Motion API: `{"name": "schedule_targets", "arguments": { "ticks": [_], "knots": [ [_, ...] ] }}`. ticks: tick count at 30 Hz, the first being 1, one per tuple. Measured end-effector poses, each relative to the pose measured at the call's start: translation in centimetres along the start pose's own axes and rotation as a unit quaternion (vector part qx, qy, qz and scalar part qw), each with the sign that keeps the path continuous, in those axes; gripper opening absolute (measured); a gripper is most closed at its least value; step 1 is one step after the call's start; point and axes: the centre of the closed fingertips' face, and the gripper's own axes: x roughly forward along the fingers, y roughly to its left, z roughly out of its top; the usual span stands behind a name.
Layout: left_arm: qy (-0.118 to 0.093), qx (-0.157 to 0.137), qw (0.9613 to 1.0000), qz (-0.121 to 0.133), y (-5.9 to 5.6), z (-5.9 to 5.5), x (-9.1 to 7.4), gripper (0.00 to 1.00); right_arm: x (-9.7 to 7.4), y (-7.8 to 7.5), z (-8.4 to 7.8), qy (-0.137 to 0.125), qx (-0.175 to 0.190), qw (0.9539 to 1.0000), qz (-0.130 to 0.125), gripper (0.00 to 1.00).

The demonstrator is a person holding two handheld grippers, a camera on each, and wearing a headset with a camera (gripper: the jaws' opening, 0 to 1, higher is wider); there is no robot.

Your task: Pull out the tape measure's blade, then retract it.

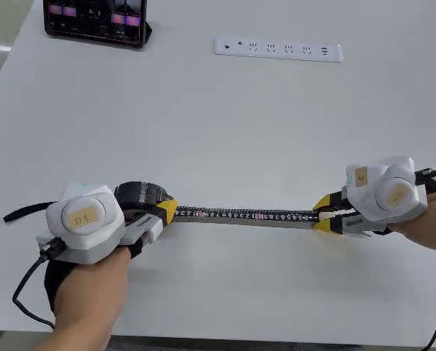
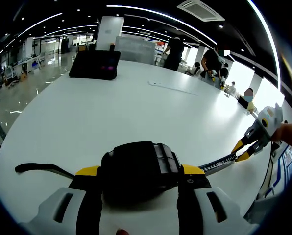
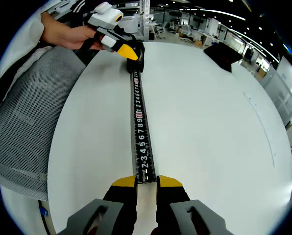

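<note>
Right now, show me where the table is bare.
Widest bare patch: the table between the power strip and the blade. A narrower band lies between blade and near edge. Crowded: the line from left gripper and tape measure case to right gripper.

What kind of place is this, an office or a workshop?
Likely a big open-plan office or lab: a white table with a power strip, ceiling light strips, other people behind.

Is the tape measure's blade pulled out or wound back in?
Out. The blade stretches from the case in the left claw to the right claw.
</note>
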Motion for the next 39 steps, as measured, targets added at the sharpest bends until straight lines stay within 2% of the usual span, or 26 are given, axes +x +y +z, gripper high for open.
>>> {"name": "schedule_targets", "arguments": {
  "ticks": [20, 39],
  "knots": [
    [0.000, -0.004, 1.0000, -0.006, 0.0, 0.0, -0.2, 0.57, 0.6, -0.1, 1.0, -0.013, 0.004, 0.9999, 0.009, 0.10],
    [-0.001, -0.012, 0.9999, -0.012, 0.0, -0.1, -0.2, 0.57, 1.8, 0.3, 3.5, -0.032, 0.005, 0.9993, 0.019, 0.10]
  ]
}}
